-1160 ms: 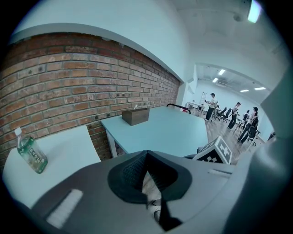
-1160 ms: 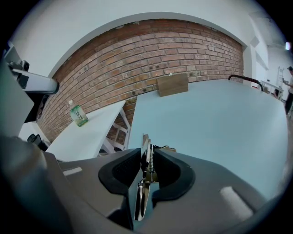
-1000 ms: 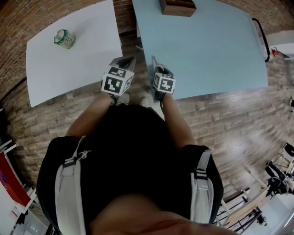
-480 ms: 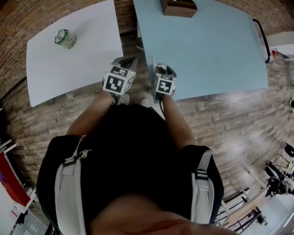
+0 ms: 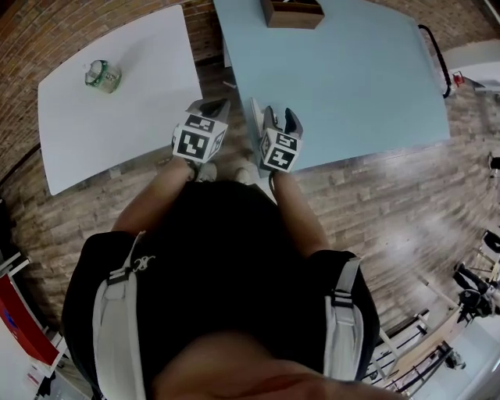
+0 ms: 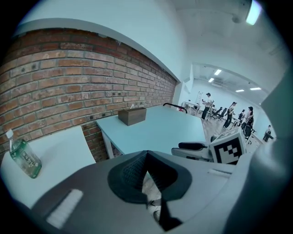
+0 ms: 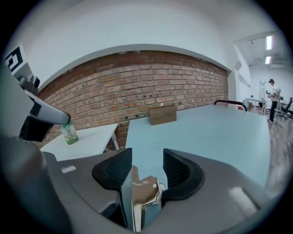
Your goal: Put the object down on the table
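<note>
Right gripper (image 7: pixel 147 157) jaws have just been opening over the blue table's (image 7: pixel 219 132) near edge, shiny metal piece (image 7: pixel 144 192) between them resting loose against the left pad (a release, I'd guess); left gripper (image 6: pixel 146 154) closed, empty, idle.

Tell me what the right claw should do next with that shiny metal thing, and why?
Probably ease the right claw down to the blue table and tip it: its jaws have just been opening, yet the shiny metal piece is between them, seemingly leaning on one pad.

Seen from above: left claw (image 5: pixel 206 117) and right claw (image 5: pixel 270 125) by the blue tabletop's (image 5: pixel 351 78) near-left corner; brown box (image 5: pixel 292 12) at its far edge.
</note>
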`<state>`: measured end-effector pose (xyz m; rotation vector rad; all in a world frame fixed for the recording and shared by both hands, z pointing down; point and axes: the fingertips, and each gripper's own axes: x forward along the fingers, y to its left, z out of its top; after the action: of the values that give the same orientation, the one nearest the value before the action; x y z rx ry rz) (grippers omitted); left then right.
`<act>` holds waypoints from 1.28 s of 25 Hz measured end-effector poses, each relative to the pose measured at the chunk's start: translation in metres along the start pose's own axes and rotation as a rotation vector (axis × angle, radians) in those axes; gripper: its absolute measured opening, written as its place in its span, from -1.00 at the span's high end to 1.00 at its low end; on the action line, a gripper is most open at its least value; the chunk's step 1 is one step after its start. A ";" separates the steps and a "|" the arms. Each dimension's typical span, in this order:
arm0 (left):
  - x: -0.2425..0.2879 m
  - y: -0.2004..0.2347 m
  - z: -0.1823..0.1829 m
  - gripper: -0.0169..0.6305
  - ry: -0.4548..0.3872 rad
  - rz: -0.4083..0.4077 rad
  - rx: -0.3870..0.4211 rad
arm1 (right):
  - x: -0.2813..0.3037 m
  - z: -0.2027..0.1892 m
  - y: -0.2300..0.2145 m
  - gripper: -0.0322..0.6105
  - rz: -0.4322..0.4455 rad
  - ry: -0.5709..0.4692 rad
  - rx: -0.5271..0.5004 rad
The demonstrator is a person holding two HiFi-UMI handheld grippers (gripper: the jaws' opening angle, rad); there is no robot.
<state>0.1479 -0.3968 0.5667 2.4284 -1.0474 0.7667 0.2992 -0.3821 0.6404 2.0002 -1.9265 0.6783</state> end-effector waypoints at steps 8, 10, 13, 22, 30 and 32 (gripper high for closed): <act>0.010 -0.011 0.017 0.95 -0.042 -0.045 0.025 | -0.041 0.067 -0.011 0.82 -0.062 -0.172 0.059; 0.012 -0.015 0.021 0.95 -0.055 -0.059 0.032 | -0.052 0.082 -0.014 0.85 -0.078 -0.211 0.067; 0.014 -0.020 0.025 0.95 -0.073 -0.078 0.034 | -0.070 0.104 -0.013 0.85 -0.073 -0.271 0.072; 0.022 -0.035 0.033 0.95 -0.092 -0.130 0.056 | -0.096 0.127 -0.004 0.86 -0.018 -0.303 0.033; 0.027 -0.041 0.043 0.95 -0.101 -0.146 0.072 | -0.097 0.125 -0.019 0.86 -0.034 -0.294 0.070; 0.028 -0.041 0.044 0.95 -0.100 -0.146 0.074 | -0.096 0.124 -0.021 0.86 -0.039 -0.290 0.074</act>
<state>0.2091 -0.4090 0.5441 2.5961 -0.8792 0.6521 0.3369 -0.3619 0.4880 2.2838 -2.0380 0.4770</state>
